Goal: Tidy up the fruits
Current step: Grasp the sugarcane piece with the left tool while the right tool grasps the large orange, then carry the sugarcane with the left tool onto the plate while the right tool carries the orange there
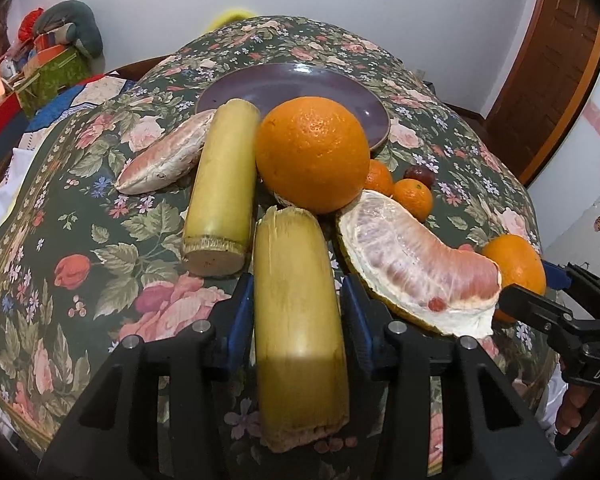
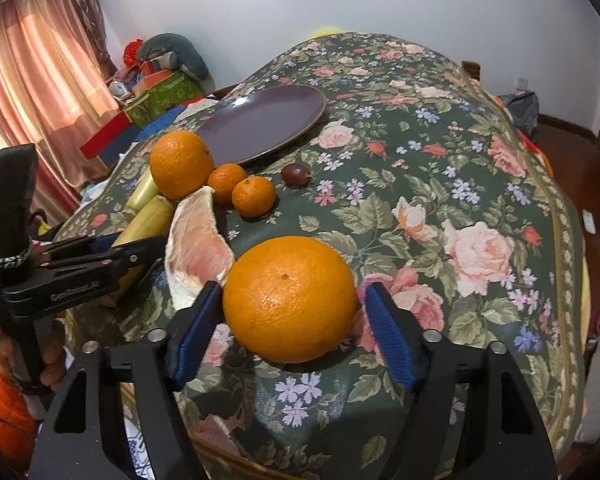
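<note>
Two sugarcane pieces lie side by side on the flowered tabletop (image 1: 80,200), and the nearer sugarcane piece (image 1: 300,340) sits lengthwise between the blue pads of the left tool (image 1: 298,308), which press its flanks in a pinch. The farther sugarcane piece (image 1: 224,184) lies free beside it, touching a pomelo segment (image 1: 168,160) on its left and a large orange (image 1: 312,152) on its right. Behind these, partly hidden, rests a purple plate (image 2: 260,120), bare of fruit. Just right of the held cane lies an open pomelo wedge (image 1: 412,264) in its rind. Two small tangerines (image 2: 240,188) and a dark round fruit (image 2: 296,175) sit near the plate's edge. Closer to the tabletop's front edge, a second orange (image 2: 290,300) stands between the pads of the right tool (image 2: 292,316); the left pad touches its side, while a narrow gap shows at the right pad, so the jaws stand spread around it, not yet gripping. A hand (image 2: 52,348) holds the left tool's handle.
</note>
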Available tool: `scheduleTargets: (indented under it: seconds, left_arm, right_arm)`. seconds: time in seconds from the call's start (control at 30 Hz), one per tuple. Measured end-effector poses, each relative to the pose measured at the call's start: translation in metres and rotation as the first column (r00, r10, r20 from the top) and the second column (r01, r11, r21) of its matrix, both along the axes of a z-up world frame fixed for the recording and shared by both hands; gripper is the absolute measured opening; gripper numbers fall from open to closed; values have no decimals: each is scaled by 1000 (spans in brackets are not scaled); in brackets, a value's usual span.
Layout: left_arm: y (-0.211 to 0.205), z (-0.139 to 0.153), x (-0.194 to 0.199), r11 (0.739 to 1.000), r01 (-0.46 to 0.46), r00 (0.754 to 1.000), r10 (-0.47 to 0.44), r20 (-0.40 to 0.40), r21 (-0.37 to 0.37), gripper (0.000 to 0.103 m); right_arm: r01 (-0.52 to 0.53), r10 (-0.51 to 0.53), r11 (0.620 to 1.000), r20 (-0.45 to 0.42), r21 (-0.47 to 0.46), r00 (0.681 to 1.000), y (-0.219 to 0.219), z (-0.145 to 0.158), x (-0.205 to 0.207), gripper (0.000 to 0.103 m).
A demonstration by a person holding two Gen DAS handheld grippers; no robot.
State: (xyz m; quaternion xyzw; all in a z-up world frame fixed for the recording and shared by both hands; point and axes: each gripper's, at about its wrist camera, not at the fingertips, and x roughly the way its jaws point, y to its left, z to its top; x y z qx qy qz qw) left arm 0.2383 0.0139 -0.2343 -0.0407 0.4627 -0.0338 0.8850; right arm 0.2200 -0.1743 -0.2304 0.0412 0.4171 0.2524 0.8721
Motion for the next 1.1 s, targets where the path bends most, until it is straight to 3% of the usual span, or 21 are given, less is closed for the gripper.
scheduleTargets:
  seconds: [0.07,0.43,0.57,1.1]
  left_arm:
    - [-1,0,0,1000,-1,1000,1,3,21,40]
    - [3,14,-18,999,11,1000,-11,5,-36,39]
    - [2,29,-29,1000,3,999,-3,52,-7,38]
    - [24,101,-37,999,-40,973,43,225,-20,38]
  right_arm:
    - [-2,2,1000,-1,2,1000,1,0,0,63]
    - [36,-36,999,19,-8,999,0,11,-7,62]
    - [43,-43,999,57,-3,997,-1,23,-14,62]
    - [43,-47,999,237,24,970,11,87,-11,62]
